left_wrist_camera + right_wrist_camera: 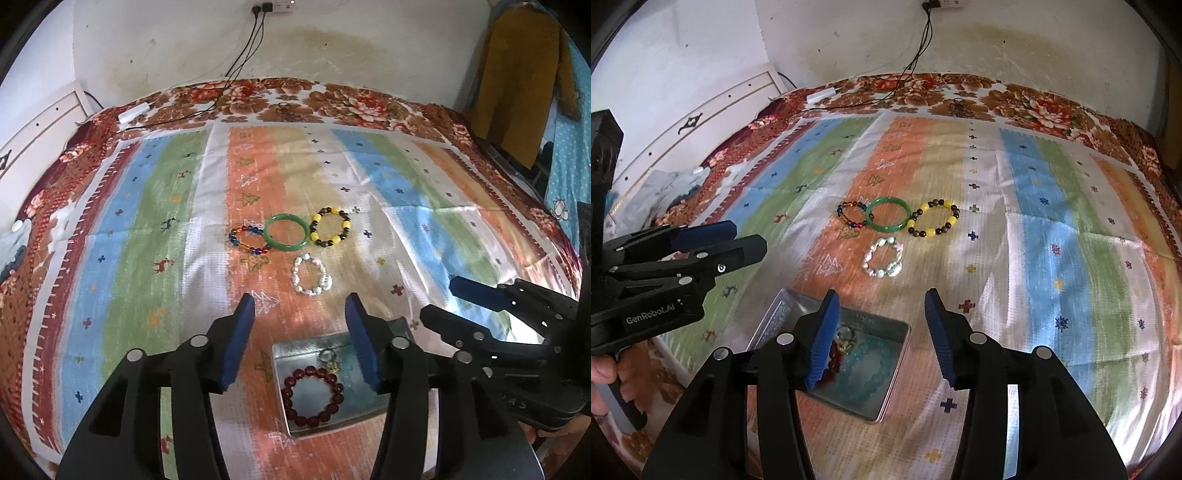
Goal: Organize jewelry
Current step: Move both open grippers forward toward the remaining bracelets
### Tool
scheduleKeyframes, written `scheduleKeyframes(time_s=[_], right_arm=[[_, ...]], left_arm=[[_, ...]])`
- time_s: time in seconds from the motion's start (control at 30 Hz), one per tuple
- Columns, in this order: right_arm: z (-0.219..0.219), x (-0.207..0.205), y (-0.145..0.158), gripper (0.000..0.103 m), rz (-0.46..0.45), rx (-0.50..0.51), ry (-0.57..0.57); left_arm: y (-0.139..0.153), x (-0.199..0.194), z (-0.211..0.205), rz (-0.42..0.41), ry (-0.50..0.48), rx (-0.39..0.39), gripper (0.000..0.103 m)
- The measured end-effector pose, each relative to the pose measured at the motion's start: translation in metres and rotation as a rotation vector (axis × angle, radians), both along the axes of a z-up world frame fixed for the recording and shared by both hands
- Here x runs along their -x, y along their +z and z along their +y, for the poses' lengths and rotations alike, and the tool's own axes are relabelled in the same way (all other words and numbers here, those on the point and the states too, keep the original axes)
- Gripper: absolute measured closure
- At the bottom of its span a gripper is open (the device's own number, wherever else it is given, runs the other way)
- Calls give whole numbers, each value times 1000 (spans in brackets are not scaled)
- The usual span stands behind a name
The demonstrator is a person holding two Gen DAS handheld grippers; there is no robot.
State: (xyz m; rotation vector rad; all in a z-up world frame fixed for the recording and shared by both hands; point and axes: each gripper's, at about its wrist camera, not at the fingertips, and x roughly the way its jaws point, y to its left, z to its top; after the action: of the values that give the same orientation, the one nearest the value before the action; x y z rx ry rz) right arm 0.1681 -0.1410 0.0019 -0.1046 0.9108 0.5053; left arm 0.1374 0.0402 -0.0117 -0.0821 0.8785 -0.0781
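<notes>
A bed (110, 229) covered by a striped cloth (166, 192) carries everything. Near its front edge sits a metal tin (295, 430) holding a dark red bead bracelet (312, 395), a pale turquoise bead bracelet (873, 369) and a small ring (325, 355). Above the tin, the left hand-held gripper (301, 314) and the right hand-held gripper (882, 314) each stand spread, nothing between the pads. Farther back lie a green bangle (287, 232) touching a multicoloured bead bracelet (248, 240) and a yellow-and-brown bead bracelet (330, 227), with a white bead bracelet (312, 275) nearer the tin.
</notes>
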Motion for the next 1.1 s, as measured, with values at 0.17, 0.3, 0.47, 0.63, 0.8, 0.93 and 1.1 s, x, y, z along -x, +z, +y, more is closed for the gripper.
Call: scheduleKeyframes(time_s=[0.17, 0.3, 0.47, 0.63, 0.8, 0.93, 1.1], right_arm=[[3, -16, -5, 53, -2, 2, -21], [2, -29, -10, 53, -6, 2, -42], [2, -42, -16, 53, 6, -7, -54], [7, -50, -19, 53, 3, -5, -59], [13, -58, -26, 53, -5, 21, -60], [15, -65, -30, 53, 2, 38, -61], [19, -73, -35, 53, 18, 43, -53]], left_arm=[[-5, -20, 6, 20, 15, -42, 51], [-9, -32, 12, 30, 20, -63, 51], [-13, -45, 17, 45, 30, -74, 51], [-18, -58, 15, 50, 16, -93, 51], [-26, -71, 13, 73, 8, -110, 51], [-32, -81, 16, 89, 18, -104, 51], [-35, -89, 20, 101, 33, -97, 51]])
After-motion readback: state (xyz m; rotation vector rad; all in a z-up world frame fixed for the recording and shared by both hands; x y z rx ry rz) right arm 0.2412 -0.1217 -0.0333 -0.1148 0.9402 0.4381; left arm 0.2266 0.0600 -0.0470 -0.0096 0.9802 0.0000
